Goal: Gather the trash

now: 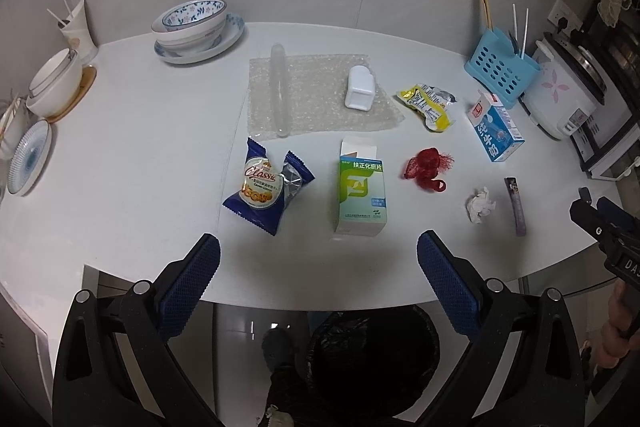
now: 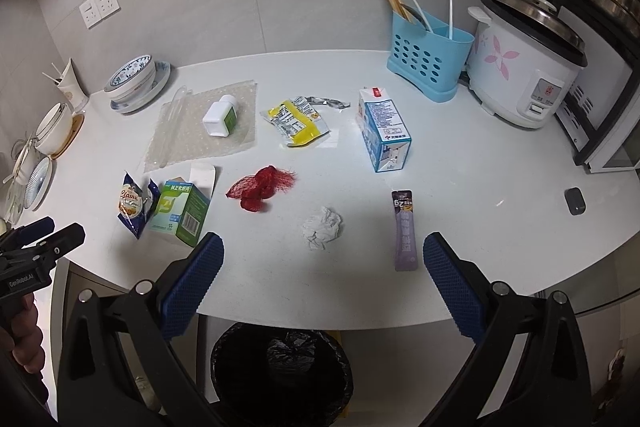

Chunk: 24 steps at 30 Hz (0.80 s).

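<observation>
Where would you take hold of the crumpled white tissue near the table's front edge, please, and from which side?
Probably from above, closing the right gripper across the middle of the crumpled tissue. It is a loose, roughly round wad lying free on the table, apart from the red mesh net and purple sachet, so any pinch across its bulk should hold.

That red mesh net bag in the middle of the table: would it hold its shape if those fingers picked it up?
Probably not. The red mesh net bag lies bunched and empty, so it would likely sag. Its frayed threads suggest it is light and could snag on the textured fingers.
</observation>
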Available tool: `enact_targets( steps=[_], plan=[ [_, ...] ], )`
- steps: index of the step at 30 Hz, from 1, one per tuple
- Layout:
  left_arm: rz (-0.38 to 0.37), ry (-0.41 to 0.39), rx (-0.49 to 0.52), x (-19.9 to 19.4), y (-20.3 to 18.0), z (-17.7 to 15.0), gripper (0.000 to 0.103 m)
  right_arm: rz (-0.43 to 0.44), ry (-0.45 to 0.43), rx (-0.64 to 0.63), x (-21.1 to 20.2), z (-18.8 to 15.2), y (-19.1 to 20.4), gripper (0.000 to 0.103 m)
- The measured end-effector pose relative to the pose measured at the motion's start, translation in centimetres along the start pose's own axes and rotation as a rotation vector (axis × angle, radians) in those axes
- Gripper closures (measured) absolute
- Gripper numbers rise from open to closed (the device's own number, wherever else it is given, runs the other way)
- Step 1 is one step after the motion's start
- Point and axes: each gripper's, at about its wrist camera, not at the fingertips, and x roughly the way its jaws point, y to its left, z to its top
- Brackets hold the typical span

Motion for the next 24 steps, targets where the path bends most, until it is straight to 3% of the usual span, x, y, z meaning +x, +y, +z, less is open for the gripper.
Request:
enact_targets(
  steps=[11, 24],
  plan=[
    [0.034, 0.049, -0.022, 3.7, 4.7, 2.1, 0.007, 0.027, 0.066, -0.012, 5.7, 2.0, 3.5, 0.007],
    [-0.001, 0.182, 0.012, 13.2, 8.2, 4.4, 0.009, -0.013, 0.226, 0.009, 15.5, 4.1, 7.0, 0.012]
  ],
)
